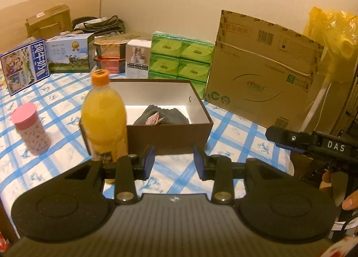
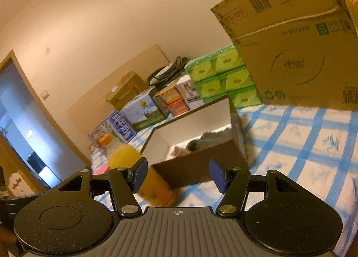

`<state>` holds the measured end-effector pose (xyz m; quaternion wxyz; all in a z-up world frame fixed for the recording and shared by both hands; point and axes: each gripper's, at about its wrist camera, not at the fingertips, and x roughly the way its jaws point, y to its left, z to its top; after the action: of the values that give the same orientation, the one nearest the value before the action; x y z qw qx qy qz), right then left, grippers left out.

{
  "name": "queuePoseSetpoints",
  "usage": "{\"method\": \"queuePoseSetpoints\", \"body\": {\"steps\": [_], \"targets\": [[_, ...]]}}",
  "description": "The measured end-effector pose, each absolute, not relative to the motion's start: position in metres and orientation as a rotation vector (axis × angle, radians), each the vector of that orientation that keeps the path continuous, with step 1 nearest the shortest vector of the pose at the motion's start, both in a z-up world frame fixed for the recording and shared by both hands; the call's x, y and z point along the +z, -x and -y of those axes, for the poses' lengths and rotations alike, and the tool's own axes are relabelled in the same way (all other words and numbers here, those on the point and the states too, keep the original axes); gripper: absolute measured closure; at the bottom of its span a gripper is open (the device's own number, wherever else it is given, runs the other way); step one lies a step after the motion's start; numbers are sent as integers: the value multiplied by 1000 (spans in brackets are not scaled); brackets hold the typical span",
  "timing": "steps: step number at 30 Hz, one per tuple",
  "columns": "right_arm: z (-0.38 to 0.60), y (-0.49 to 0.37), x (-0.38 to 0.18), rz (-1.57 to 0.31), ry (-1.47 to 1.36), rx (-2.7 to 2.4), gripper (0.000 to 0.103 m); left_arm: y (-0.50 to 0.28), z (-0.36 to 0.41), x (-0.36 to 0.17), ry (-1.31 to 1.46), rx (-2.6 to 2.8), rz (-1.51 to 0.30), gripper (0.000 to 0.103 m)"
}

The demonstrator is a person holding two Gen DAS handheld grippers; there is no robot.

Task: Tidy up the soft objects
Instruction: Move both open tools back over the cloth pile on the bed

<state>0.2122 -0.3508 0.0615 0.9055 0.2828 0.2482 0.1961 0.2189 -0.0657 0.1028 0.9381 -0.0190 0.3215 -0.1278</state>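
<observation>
Blue-checked white cloth [image 1: 235, 127] covers the surface, which may be a bed or a desk; I cannot tell which. From the left wrist view, the left gripper [image 1: 174, 163] hangs above the cloth with its fingers apart and nothing between them. Just ahead stands the brown open cardboard box with a white lining [image 1: 179, 136], holding a dark grey soft cloth bundle [image 1: 165, 116] with something pink and patterned that is hard to make out. An orange juice bottle with an orange cap [image 1: 104, 116] stands touching or just beside the box's left front corner, and a pink lidded cup [image 1: 31, 129] sits well apart to the left. Open cloth lies right of the box, up to a big tan carton [image 1: 264, 73] leaning at the back. The right gripper [image 1: 290, 139] enters from the right edge, partly cut off.

From the right wrist view, the right gripper [image 2: 179, 177] has its fingers wide apart and empty. The box [image 2: 201, 167] is blurred, the bundle [image 2: 212, 139] half hidden by its wall, and the bottle [image 2: 125, 158] partly behind the left finger.
</observation>
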Motion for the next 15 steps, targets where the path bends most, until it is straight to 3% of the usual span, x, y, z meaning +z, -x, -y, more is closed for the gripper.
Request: {"method": "queuePoseSetpoints", "body": {"steps": [15], "targets": [[314, -145, 58, -586, -545, 411, 41, -138, 27, 101, 79, -230, -665, 65]]}}
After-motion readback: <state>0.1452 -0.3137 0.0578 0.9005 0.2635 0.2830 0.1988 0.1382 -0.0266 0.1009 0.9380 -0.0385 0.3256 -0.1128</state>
